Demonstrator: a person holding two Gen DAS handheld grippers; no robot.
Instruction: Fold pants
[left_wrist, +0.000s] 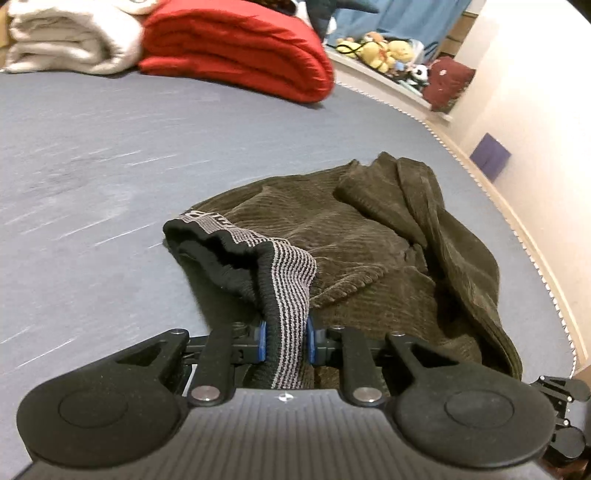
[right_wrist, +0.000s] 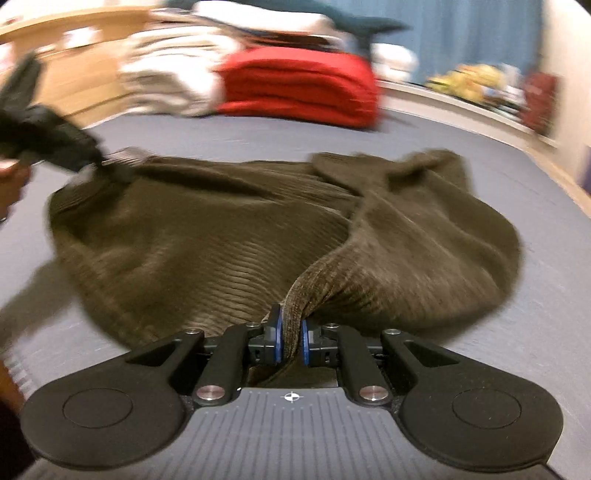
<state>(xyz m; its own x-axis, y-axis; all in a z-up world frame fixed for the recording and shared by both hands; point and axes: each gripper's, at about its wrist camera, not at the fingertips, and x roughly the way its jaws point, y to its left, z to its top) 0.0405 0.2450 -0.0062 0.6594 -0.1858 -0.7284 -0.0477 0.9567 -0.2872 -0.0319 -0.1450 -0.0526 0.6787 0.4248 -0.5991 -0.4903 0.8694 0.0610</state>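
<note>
Dark olive corduroy pants (left_wrist: 354, 236) lie bunched on a grey-blue bed sheet (left_wrist: 92, 166). My left gripper (left_wrist: 284, 341) is shut on the black-and-grey striped elastic waistband (left_wrist: 288, 280), which rises off the bed between its blue pads. In the right wrist view the pants (right_wrist: 221, 236) spread wide, blurred by motion. My right gripper (right_wrist: 290, 341) is shut on a fold of the corduroy fabric. The left gripper (right_wrist: 40, 133) shows at the far left of that view, at the waistband end.
A folded red blanket (left_wrist: 240, 48) and a folded cream blanket (left_wrist: 70, 40) lie at the far end of the bed. The bed edge (left_wrist: 517, 229) runs along the right. Plush toys (left_wrist: 384, 51) sit on a ledge by the wall.
</note>
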